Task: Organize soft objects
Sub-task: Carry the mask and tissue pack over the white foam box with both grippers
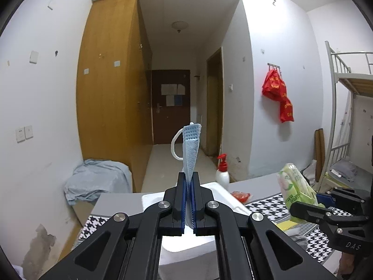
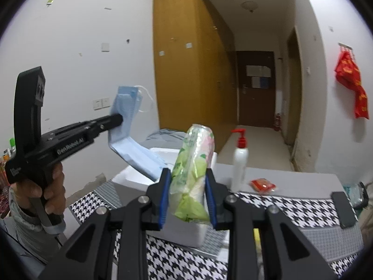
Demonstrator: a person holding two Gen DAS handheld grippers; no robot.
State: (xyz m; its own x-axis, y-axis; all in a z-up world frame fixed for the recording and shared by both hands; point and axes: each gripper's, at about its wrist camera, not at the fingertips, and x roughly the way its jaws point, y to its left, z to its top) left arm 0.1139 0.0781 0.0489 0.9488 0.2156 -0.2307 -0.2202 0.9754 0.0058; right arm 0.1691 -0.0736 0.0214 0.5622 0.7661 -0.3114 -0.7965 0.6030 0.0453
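Houndstooth cloth point(image 2: 279, 206) covers the table. One left gripper point(image 1: 188, 186) pinches one blue face mask point(image 1: 191, 149) at 12 o'clock above one white foam box point(image 1: 186, 245). One right gripper point(image 2: 186, 186) clamps one tissue pack point(image 2: 193, 170). One pump bottle point(image 2: 240, 161) stands near the far edge.

- Even, soft indoor light; dimmer down the corridor.
- Blown-out glare on white box point(image 1: 219, 187).
- Strong fisheye bending, black vignette at corners.
- Slight blur on nearest parts.
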